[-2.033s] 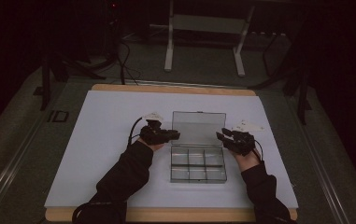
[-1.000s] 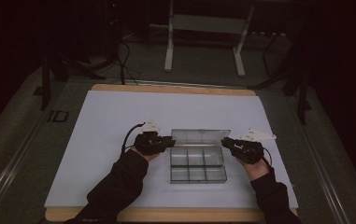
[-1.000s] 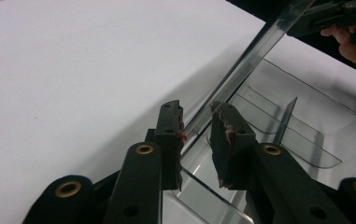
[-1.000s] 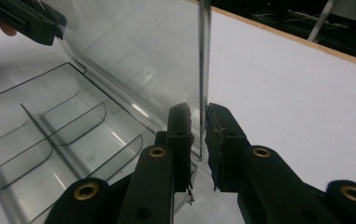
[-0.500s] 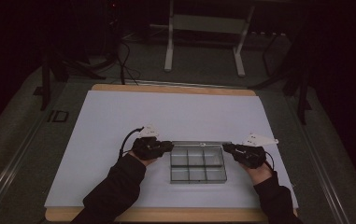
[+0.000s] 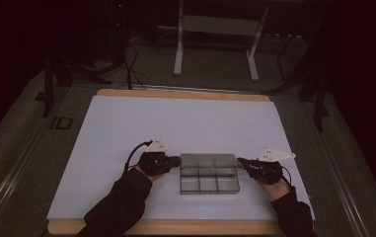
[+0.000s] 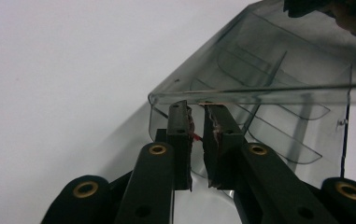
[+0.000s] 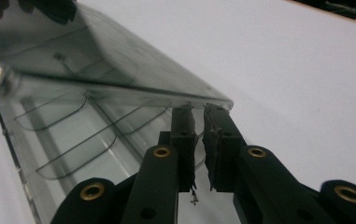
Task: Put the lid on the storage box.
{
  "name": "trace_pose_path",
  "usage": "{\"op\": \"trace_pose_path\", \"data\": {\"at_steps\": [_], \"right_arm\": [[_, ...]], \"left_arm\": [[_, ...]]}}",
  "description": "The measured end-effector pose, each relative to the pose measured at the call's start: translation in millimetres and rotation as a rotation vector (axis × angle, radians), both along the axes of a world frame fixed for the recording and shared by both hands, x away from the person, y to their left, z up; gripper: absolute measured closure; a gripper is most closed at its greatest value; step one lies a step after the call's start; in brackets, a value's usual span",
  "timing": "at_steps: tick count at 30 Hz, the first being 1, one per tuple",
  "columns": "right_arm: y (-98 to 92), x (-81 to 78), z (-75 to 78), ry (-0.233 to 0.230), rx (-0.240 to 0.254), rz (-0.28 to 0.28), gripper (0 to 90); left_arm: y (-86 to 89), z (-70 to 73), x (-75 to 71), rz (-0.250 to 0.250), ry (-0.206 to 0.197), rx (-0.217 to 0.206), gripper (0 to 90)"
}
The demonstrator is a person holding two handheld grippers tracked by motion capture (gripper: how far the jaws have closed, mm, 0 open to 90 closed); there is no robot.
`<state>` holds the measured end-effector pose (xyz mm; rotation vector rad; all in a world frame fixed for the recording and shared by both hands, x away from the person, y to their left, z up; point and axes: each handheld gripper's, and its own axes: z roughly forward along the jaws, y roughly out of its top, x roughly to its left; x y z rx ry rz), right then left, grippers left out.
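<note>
A smoky clear compartment box lies on the white table sheet near the front. Its hinged lid hangs low and tilted over the tray. My left gripper is at the lid's left end and my right gripper at its right end. In the left gripper view the left gripper is shut, its tips right at the lid's rim. The right gripper view has my right gripper shut too, tips under the lid. Curved dividers show through the plastic.
The sheet covers a wooden table whose edge runs along the back. Behind the table stand a metal frame and floor cables. Both forearms enter from the bottom, one either side of the box.
The lid stood upright two seconds ago; it has swung down towards the tray. Both grippers came nearer and lower with it, staying at its ends.
</note>
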<state>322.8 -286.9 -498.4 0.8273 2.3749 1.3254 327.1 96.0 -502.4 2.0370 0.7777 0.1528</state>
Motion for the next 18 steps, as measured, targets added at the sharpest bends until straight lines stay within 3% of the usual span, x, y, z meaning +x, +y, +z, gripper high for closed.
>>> {"op": "trace_pose_path", "data": {"at_steps": [18], "right_arm": [[-2.0, 0.4, -15.3, 0.036, -0.033, -0.007, 82.3]], "left_arm": [[-0.6, -12.6, -0.6, 0.010, 0.031, 0.042, 82.2]]}}
